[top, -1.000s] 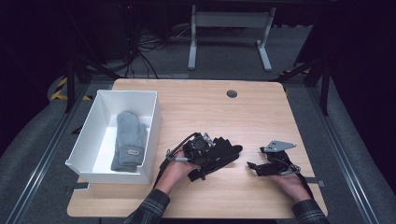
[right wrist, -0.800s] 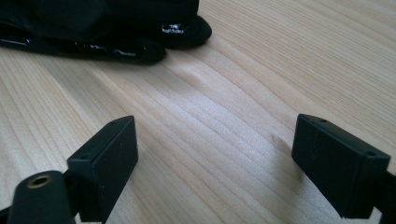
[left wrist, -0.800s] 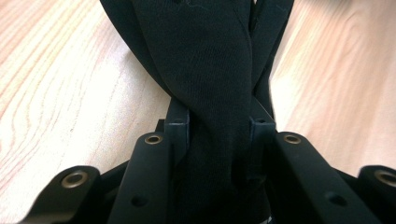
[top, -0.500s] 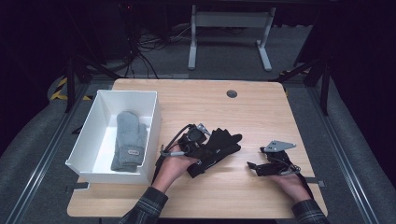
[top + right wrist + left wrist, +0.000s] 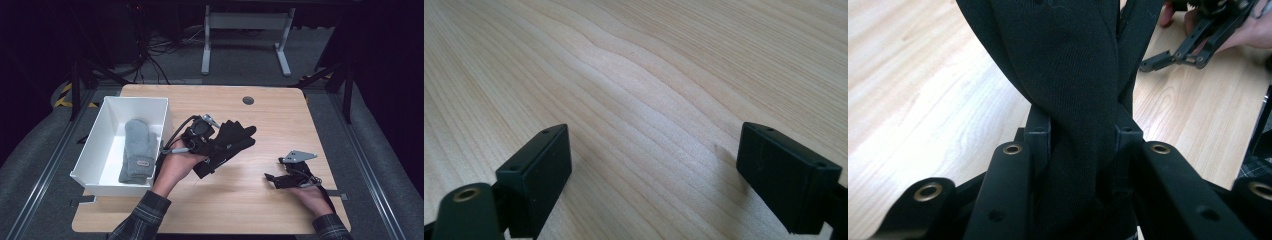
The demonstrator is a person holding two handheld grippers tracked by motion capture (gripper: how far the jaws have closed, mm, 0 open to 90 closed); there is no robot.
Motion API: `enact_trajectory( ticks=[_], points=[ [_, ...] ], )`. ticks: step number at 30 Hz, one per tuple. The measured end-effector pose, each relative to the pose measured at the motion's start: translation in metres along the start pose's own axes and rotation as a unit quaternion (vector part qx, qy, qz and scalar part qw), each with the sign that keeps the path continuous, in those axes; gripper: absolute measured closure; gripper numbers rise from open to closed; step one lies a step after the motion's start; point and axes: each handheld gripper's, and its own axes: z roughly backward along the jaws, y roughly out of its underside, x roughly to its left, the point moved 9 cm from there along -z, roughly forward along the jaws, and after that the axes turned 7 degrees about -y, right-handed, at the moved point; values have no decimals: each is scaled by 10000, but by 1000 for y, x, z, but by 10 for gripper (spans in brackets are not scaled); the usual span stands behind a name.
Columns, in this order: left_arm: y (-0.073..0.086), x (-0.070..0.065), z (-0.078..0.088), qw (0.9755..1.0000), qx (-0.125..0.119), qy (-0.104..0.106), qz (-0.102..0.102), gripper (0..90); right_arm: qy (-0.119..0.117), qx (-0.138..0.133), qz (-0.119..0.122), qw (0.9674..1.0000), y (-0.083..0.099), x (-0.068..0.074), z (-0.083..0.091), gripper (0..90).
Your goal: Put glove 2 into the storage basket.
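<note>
Nearest the person, to the right of the white bin, the right tool (image 5: 274,179) rests low on the table (image 5: 280,115) in the right hand (image 5: 310,192); in the right gripper view its jaws stand wide apart with bare wood between them, touching nothing. A little farther in, just right of the bin (image 5: 107,115), the left hand (image 5: 175,167) holds the left tool (image 5: 210,142), whose jaws are clamped on a black glove (image 5: 232,140). In the left gripper view the dark fabric (image 5: 1068,85) is pinched between the two jaws and rises twisted above them, with the other tool beyond it at the upper right. The glove lies across the table just right of the bin, its fingers pointing away from the bin. Inside the bin lies one grey mitten (image 5: 137,152), lengthwise, cuff toward the person. Counted: two tools, one black glove, one grey mitten, one bin. Beyond the bin, a dark round hole (image 5: 248,100) sits near the table's far edge.
</note>
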Motion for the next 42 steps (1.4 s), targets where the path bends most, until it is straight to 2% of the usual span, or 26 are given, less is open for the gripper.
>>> enact_trajectory(
  ticks=[3,6,11,18,25,31,34,37,42],
  points=[
    [-4,3,10,10000,-34,-46,-26,703,-5,1,1,10000,0,0,0,148],
    [-7,7,20,10000,-76,-23,46,702,4,4,2,10000,0,0,0,148],
    [-8,17,37,9998,-95,-121,111,703,11,2,-6,10000,0,0,0,148],
    [-4,38,63,9989,-172,-344,279,703,15,5,-8,10000,0,0,0,148],
    [8,62,84,9965,-267,-602,522,703,19,-1,-14,10000,0,-1,0,148],
    [25,89,108,9922,-382,-840,837,703,23,-3,-17,10000,0,-1,0,148],
    [36,102,118,9883,-450,-988,1069,703,29,-3,-16,10000,0,-1,0,148],
    [47,114,126,9849,-446,-1153,1215,703,30,-5,-20,10000,0,-1,0,148],
    [72,133,134,9781,-364,-1355,1540,703,31,-2,-22,10000,0,-1,0,148]
  ],
)
